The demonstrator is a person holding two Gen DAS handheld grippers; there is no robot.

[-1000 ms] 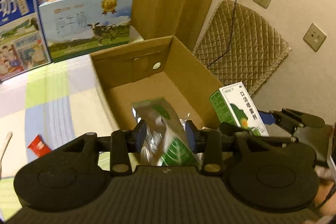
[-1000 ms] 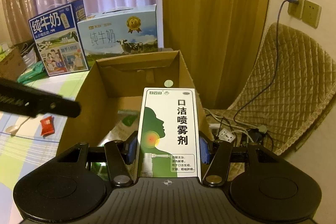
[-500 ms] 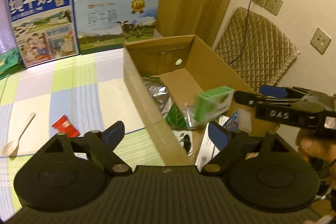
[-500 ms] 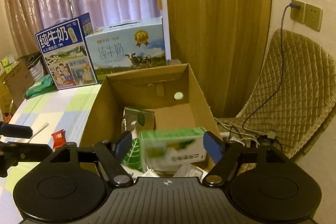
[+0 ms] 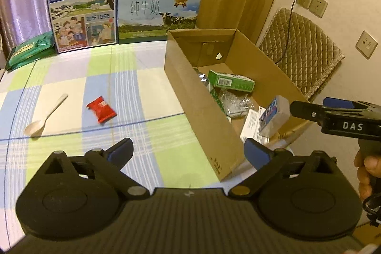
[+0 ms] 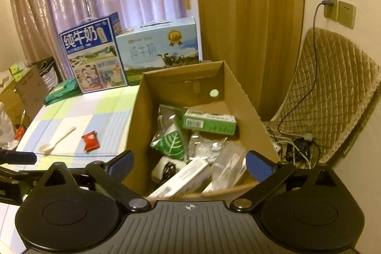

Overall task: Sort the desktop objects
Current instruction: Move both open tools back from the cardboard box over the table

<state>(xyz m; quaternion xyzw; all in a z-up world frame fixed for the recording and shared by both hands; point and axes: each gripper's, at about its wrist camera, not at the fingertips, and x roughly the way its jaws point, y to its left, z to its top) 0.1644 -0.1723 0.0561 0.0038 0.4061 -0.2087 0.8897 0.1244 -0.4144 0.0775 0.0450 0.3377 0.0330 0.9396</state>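
Bench (image 5: 71, 77): checked cloth, mostly bare. Cardboard box (image 5: 197, 111) at right edge, already holding green carton (image 6: 209, 122), leaf pouch (image 6: 172, 142), other packets. Two milk cases (image 5: 83, 6) along far edge, likely not for sorting. Remaining loose items mid-bench, near each other, left of box: red snack packet (image 5: 101, 109), pale spoon (image 5: 45, 117). Left tongs (image 5: 188, 151) spread wide, empty, over near edge. Right tongs (image 6: 189, 164) spread, empty, above box. Next, judged: left tongs to packet, pinch across short sides, lift clear of box wall before release.
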